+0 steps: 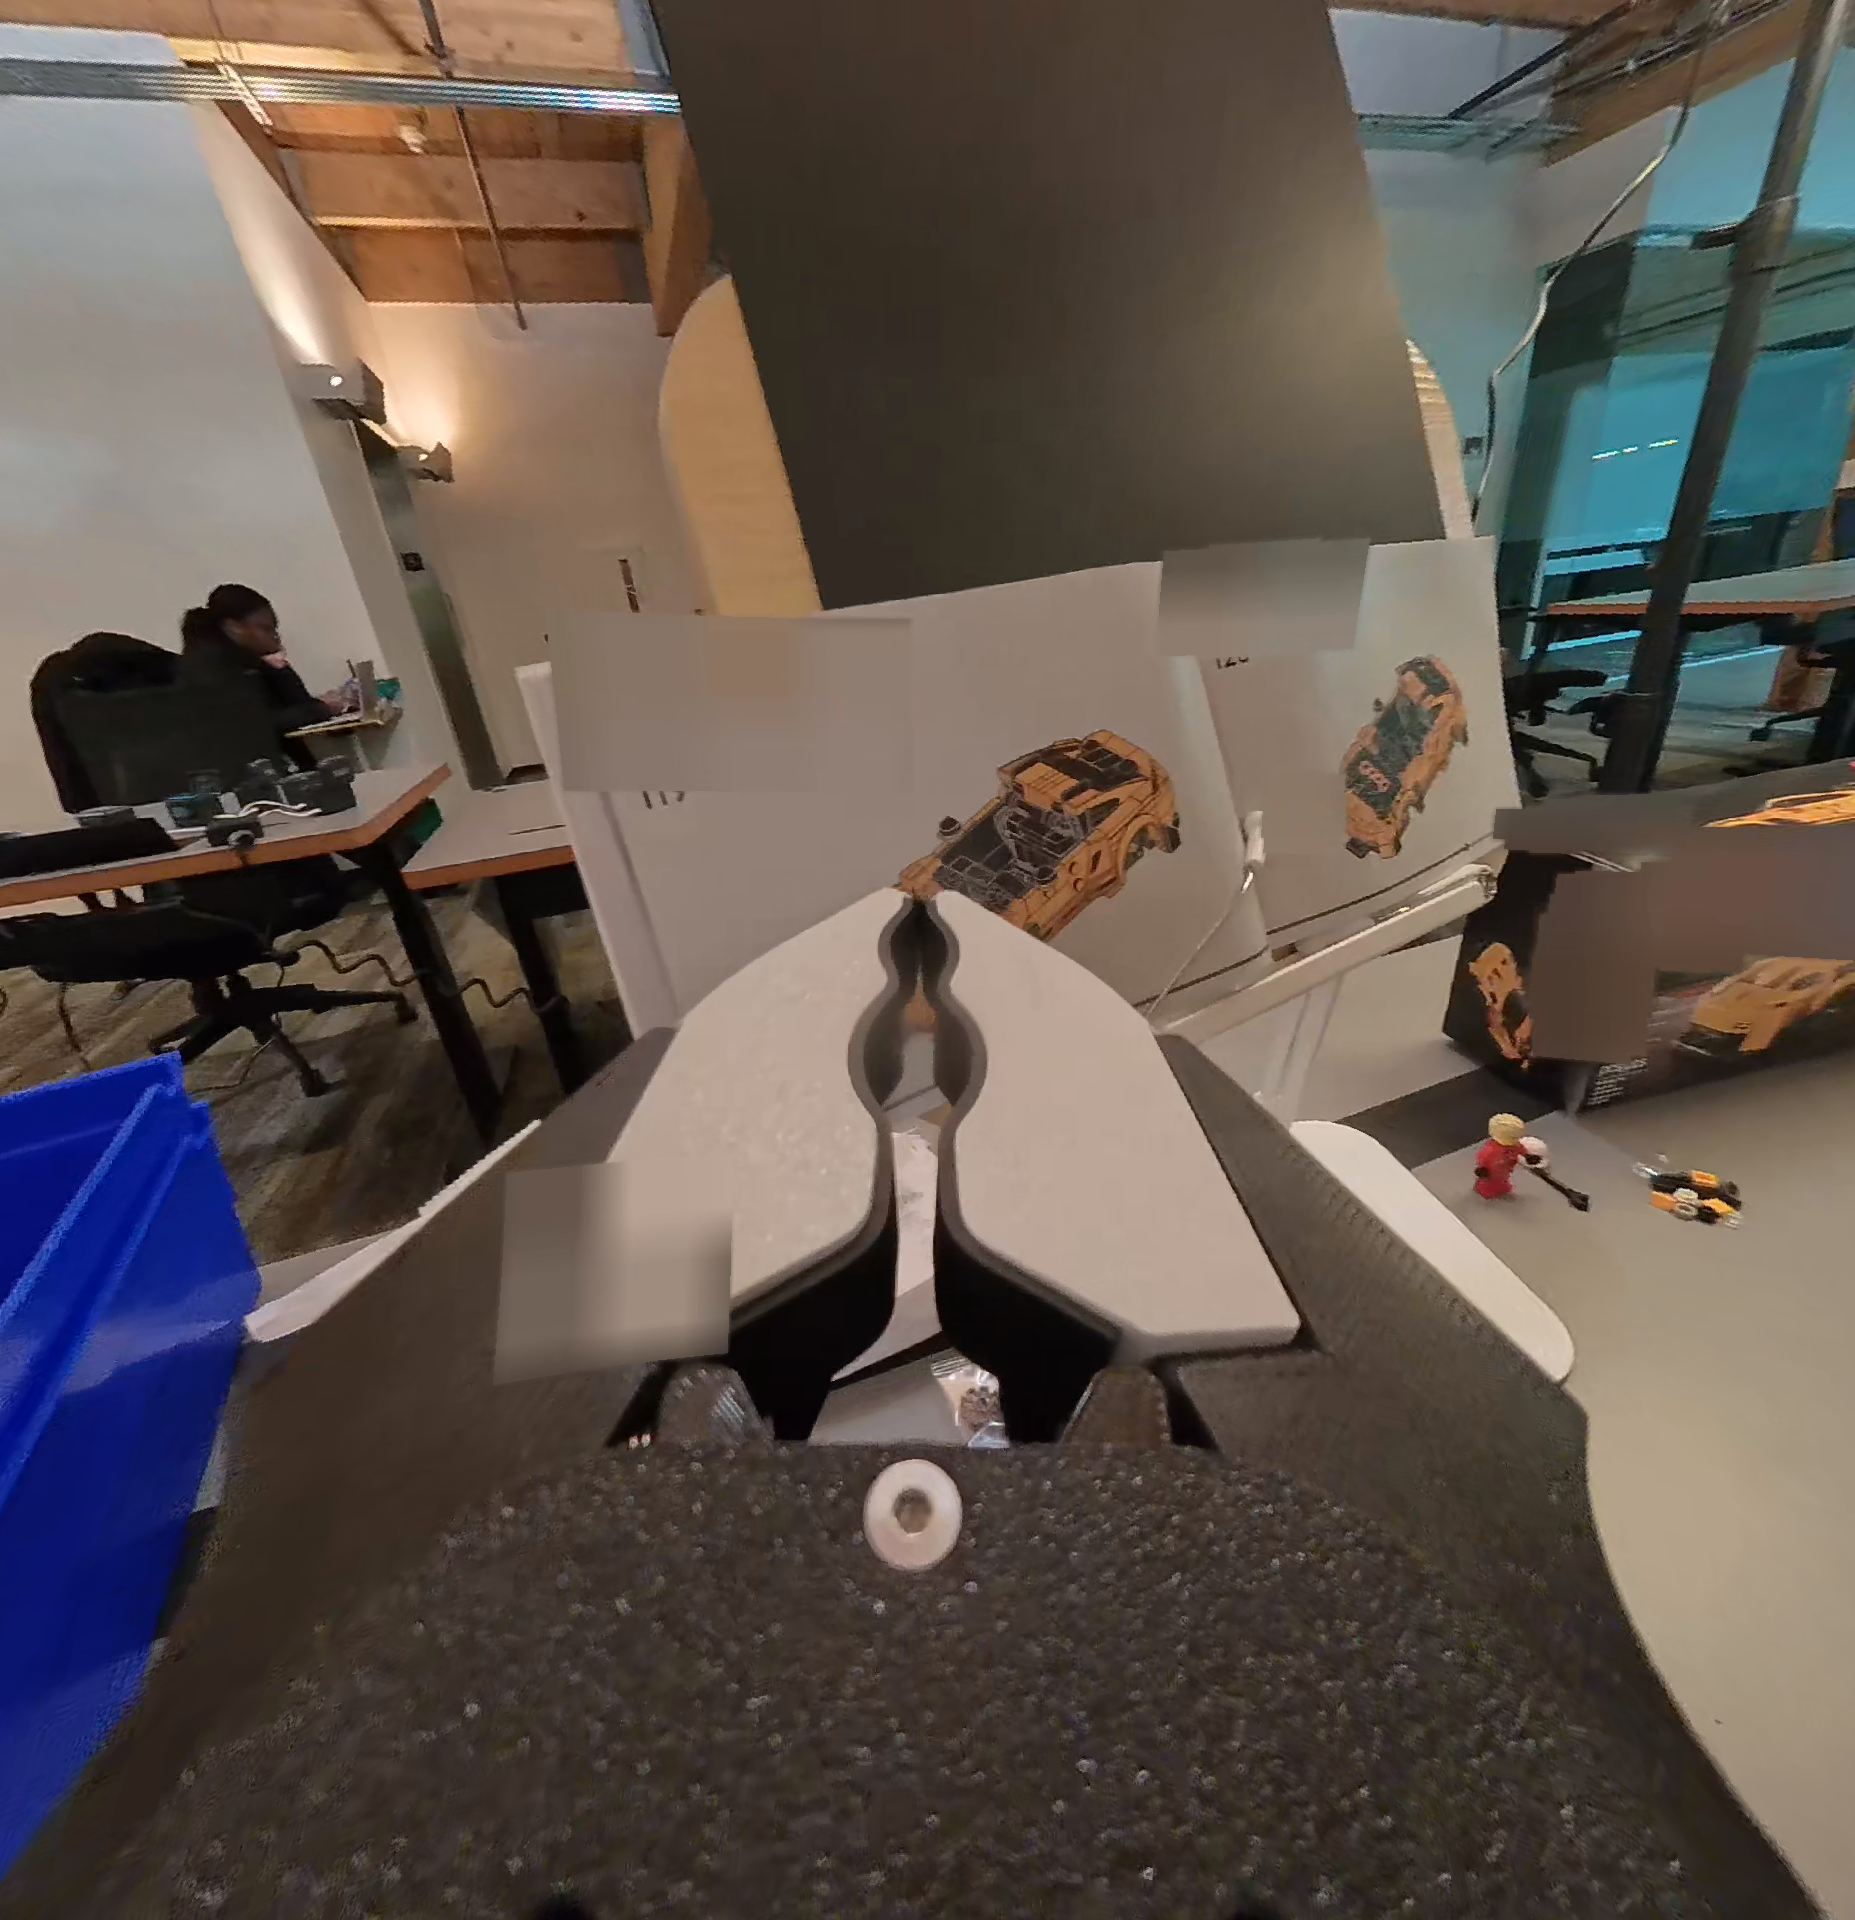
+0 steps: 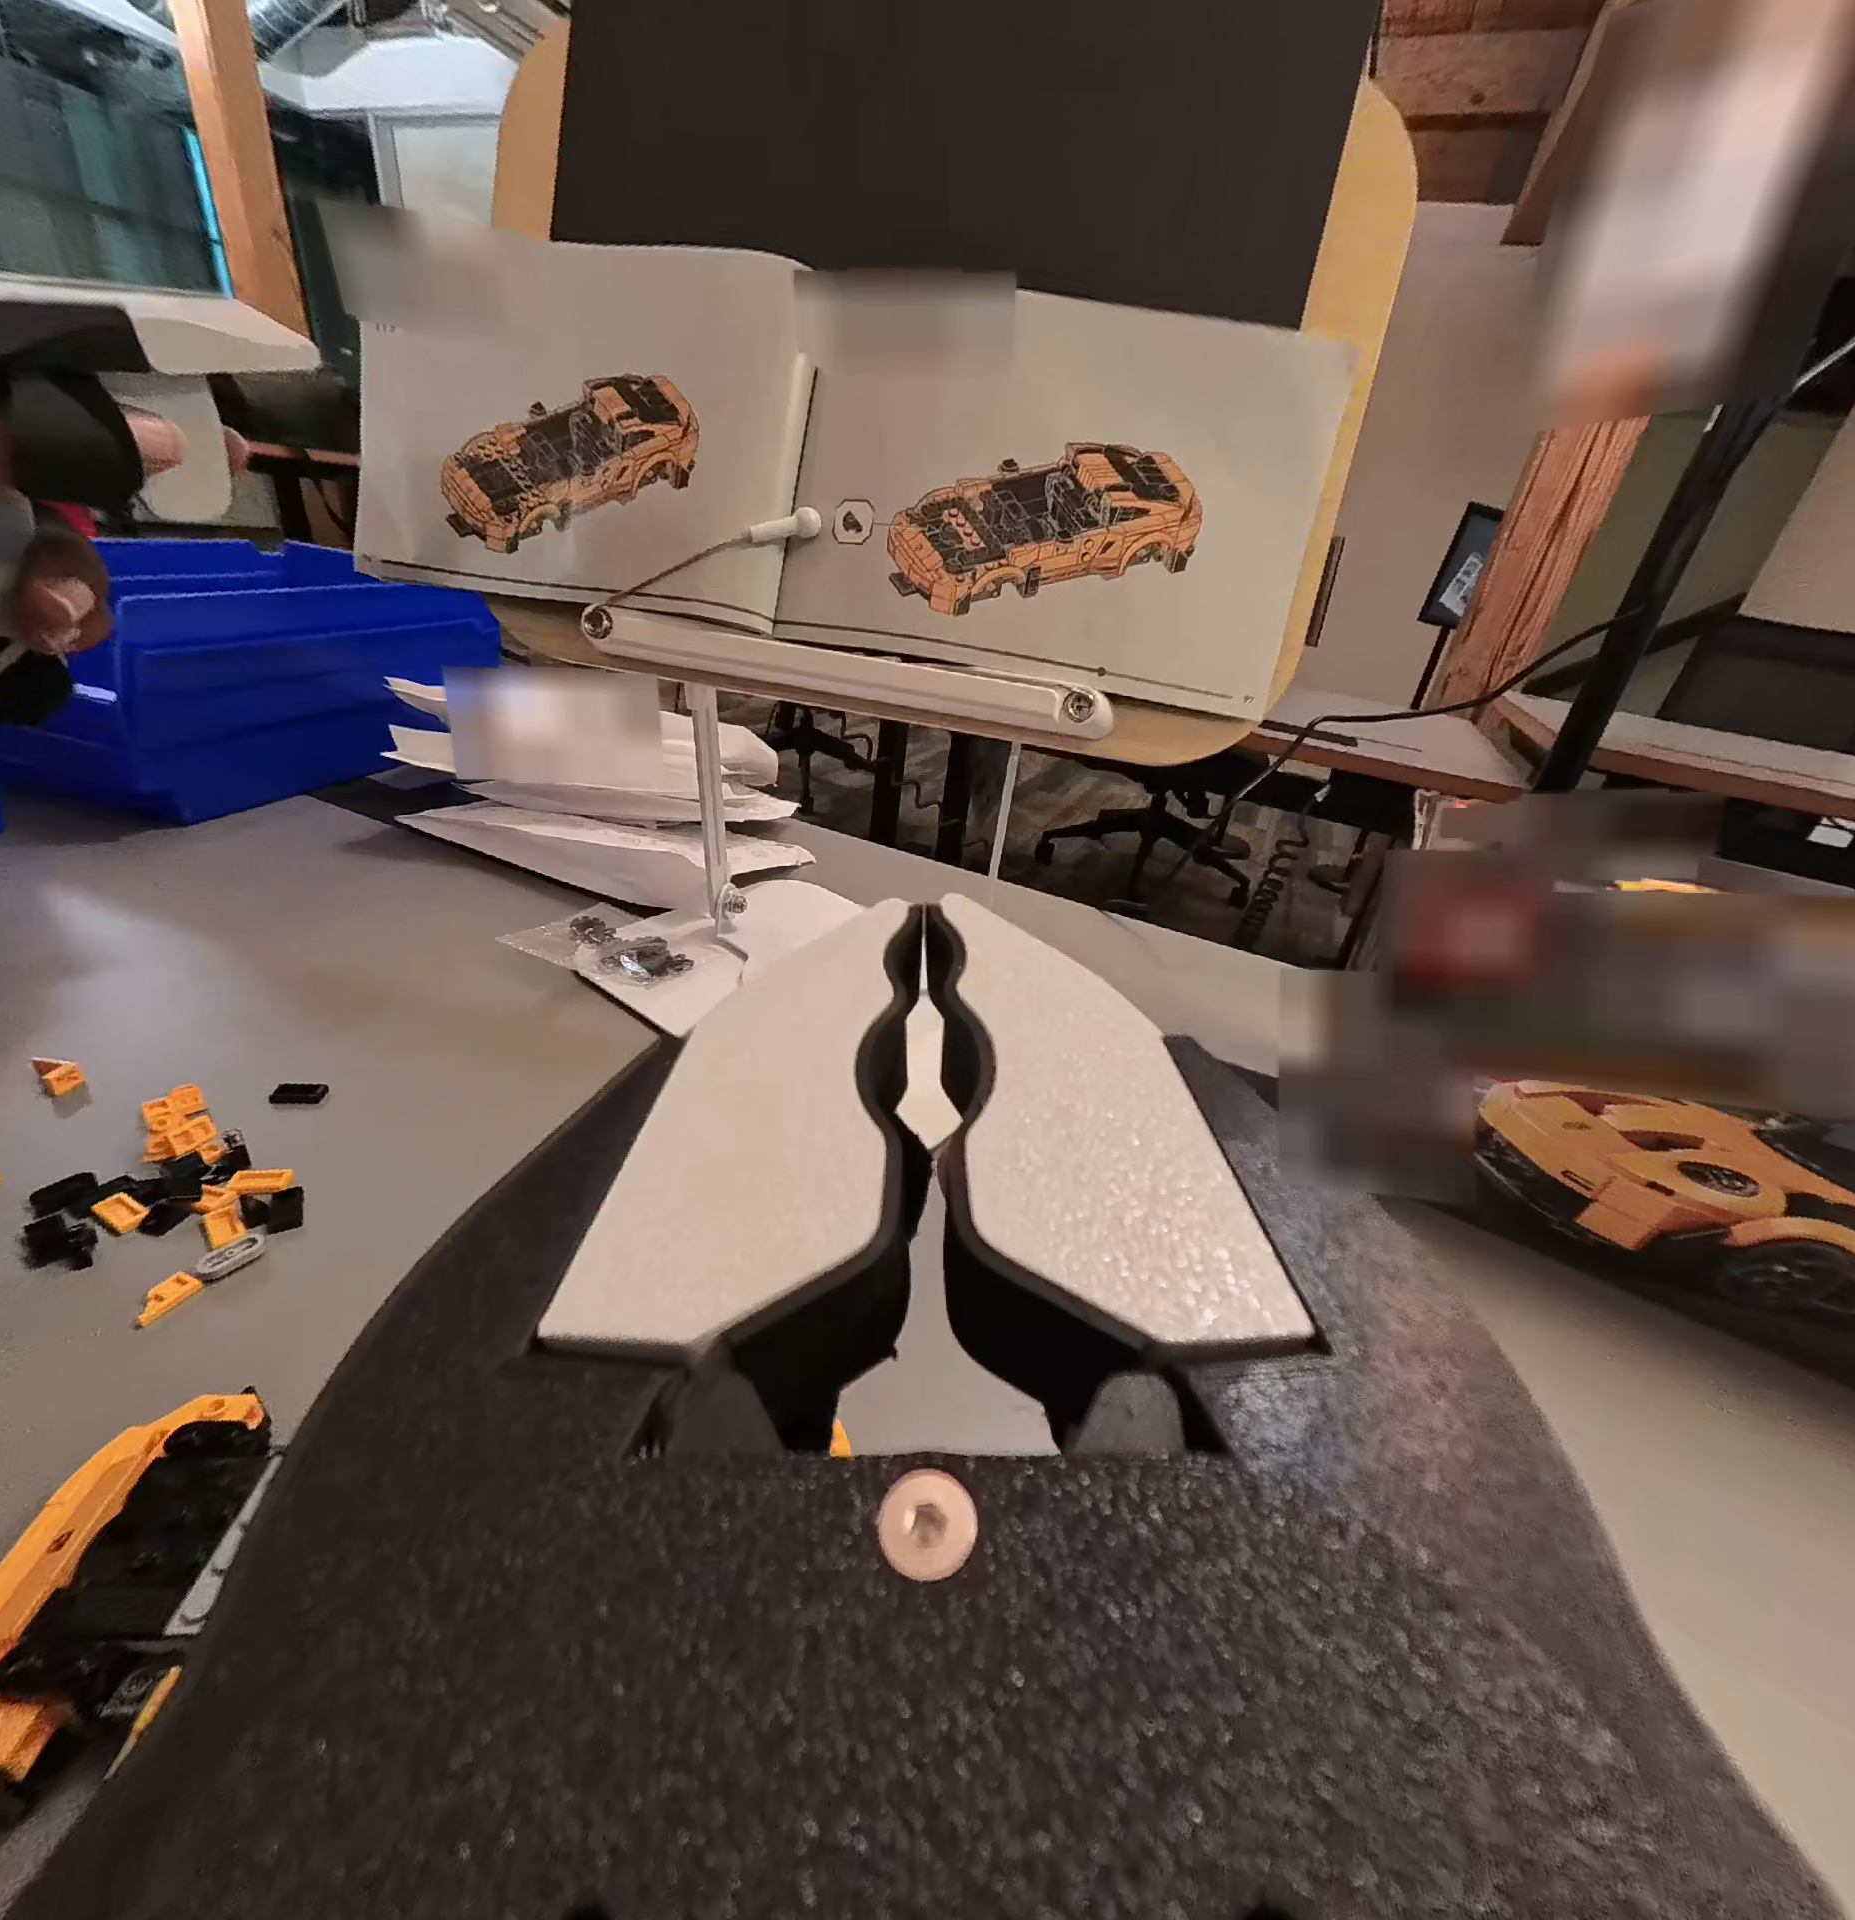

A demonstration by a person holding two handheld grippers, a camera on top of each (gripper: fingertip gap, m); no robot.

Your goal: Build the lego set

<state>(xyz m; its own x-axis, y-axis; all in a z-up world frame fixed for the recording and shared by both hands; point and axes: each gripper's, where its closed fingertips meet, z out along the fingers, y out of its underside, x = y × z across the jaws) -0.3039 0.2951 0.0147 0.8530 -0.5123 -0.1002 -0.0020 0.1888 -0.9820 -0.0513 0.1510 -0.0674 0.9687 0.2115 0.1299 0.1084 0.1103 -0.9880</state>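
**Car body part-built, loose pieces left**

Your right gripper (image 2: 924,914) and left gripper (image 1: 921,912) are both closed, holding nothing. The half-assembled orange-and-black lego car (image 2: 92,1538) lies nearby; scattered orange and black bricks (image 2: 180,1184) await, the open paper instruction booklet (image 2: 819,478) beyond.

1. The left tool (image 1: 921,914) has pale grey fingers (image 1: 788,1122) with a fine pebbled, matt top, set in a coarse, grainy black plastic body.
2. The right tool (image 2: 923,920) shows the same rough black plastic, with a slight sheen on its pale fingers (image 2: 1099,1164).
3. The table (image 2: 279,987) looks smooth, matt and grey.
4. The blue bin (image 2: 279,665) is glossy plastic.
5. The instruction booklet (image 2: 1058,499) is matt white paper on a pale wooden stand (image 2: 1349,582) with a metal ledge bar (image 2: 850,675).
6. The loose lego pieces (image 2: 175,1184) are shiny orange and black plastic.
7. The box (image 2: 1671,1195) is printed card.
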